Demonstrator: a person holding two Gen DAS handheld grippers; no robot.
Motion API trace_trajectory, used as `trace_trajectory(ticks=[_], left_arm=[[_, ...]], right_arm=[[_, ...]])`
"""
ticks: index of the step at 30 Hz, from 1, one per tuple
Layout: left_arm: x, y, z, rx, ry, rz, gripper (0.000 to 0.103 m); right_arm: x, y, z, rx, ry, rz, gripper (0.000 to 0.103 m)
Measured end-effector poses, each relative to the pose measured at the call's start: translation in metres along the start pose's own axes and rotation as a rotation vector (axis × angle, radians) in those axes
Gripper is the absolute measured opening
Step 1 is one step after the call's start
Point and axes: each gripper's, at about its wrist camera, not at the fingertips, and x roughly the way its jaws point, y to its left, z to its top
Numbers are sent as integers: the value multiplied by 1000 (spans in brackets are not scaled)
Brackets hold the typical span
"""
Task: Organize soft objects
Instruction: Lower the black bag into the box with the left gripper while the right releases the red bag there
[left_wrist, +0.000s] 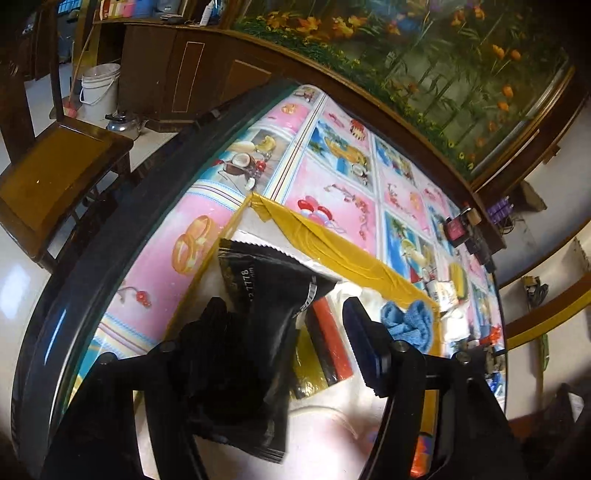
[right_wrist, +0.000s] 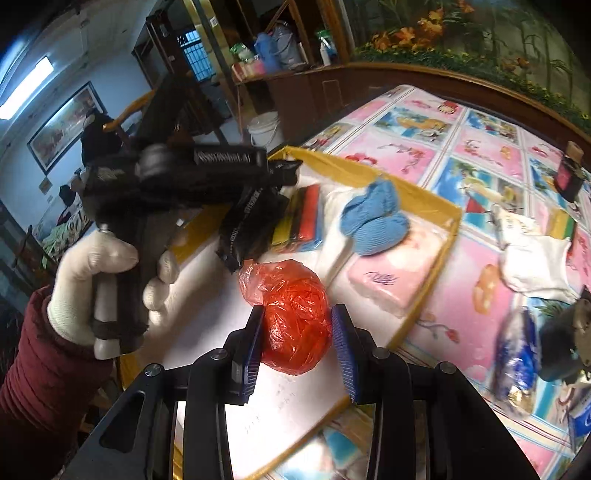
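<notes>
A white sheet with yellow tape borders (right_wrist: 207, 295) lies on the table and also shows in the left wrist view (left_wrist: 332, 254). My left gripper (left_wrist: 284, 325) is open, with a black foil pouch (left_wrist: 258, 295) between its fingers; the pouch also shows in the right wrist view (right_wrist: 251, 225). My right gripper (right_wrist: 297, 328) holds a crumpled red plastic bag (right_wrist: 295, 314) between its pads over the sheet. On the sheet lie a blue cloth (right_wrist: 373, 218), a striped sponge pack (right_wrist: 303, 218) and a pink tissue pack (right_wrist: 395, 277).
A pink patterned tablecloth (right_wrist: 461, 147) covers the round table. A white cloth (right_wrist: 532, 266), a blue wrapped packet (right_wrist: 517, 358) and small items sit to the right. A wooden chair (left_wrist: 55, 173) and white bucket (left_wrist: 99, 92) stand left of the table.
</notes>
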Motion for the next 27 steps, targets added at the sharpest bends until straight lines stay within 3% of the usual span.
trace_trajectory(ticks=[8, 16, 20, 27], left_arm=[[-78, 18, -20, -18, -144, -110, 66], [-98, 40, -50, -80, -159, -132, 66], [-102, 42, -61, -94, -157, -147, 66], [-100, 18, -90, -69, -133, -161, 67]], right_arm=[[58, 17, 22, -12, 84, 31, 36], [96, 34, 48, -11, 131, 47, 41], [82, 34, 48, -3, 87, 34, 59], [11, 13, 13, -5, -67, -54, 75]])
